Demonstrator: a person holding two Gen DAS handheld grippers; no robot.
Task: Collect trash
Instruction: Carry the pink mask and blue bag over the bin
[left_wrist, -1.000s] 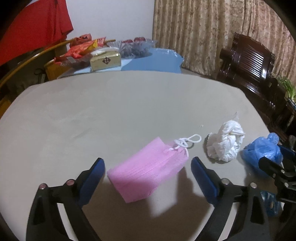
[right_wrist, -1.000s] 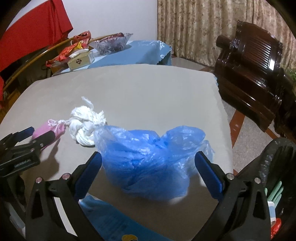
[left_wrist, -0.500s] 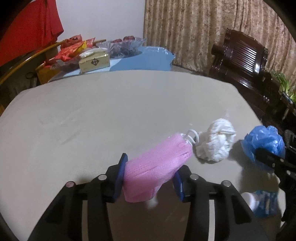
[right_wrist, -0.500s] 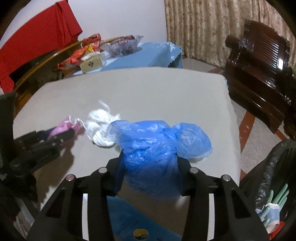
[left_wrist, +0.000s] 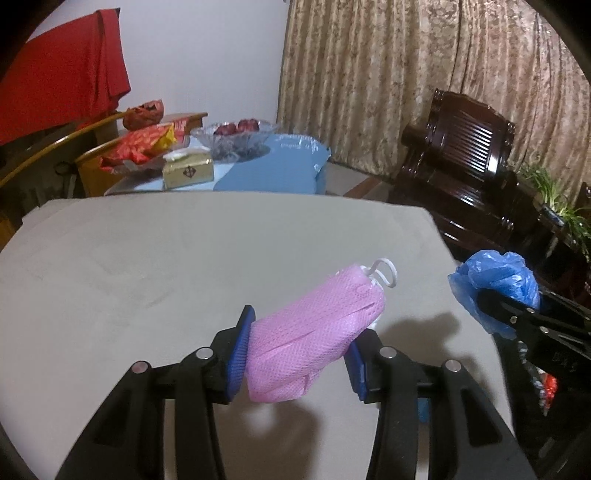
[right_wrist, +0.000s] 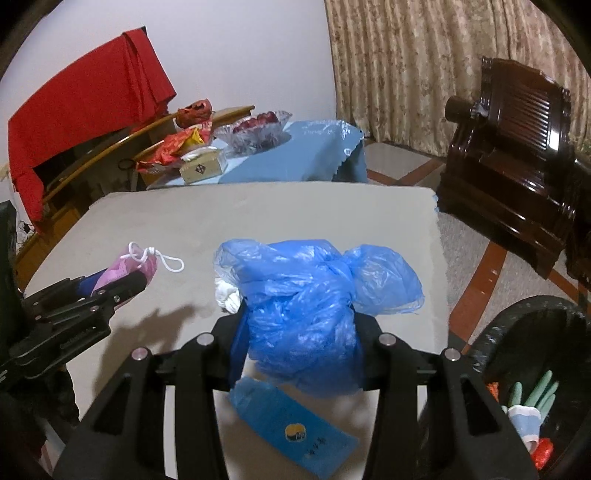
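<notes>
At lower centre of each view, jaws were clamped on trash: the left gripper (left_wrist: 295, 352) held a pink mask (left_wrist: 314, 332), the right gripper (right_wrist: 299, 341) a blue bag (right_wrist: 306, 314), both lifted off the table (left_wrist: 147, 266), presumably bound for the bin (right_wrist: 524, 332) at lower right.

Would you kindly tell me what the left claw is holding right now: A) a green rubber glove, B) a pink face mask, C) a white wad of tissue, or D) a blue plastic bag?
B: the left claw is shut on the pink face mask, lifted off the table; the blue plastic bag sits in the right claw.
</notes>
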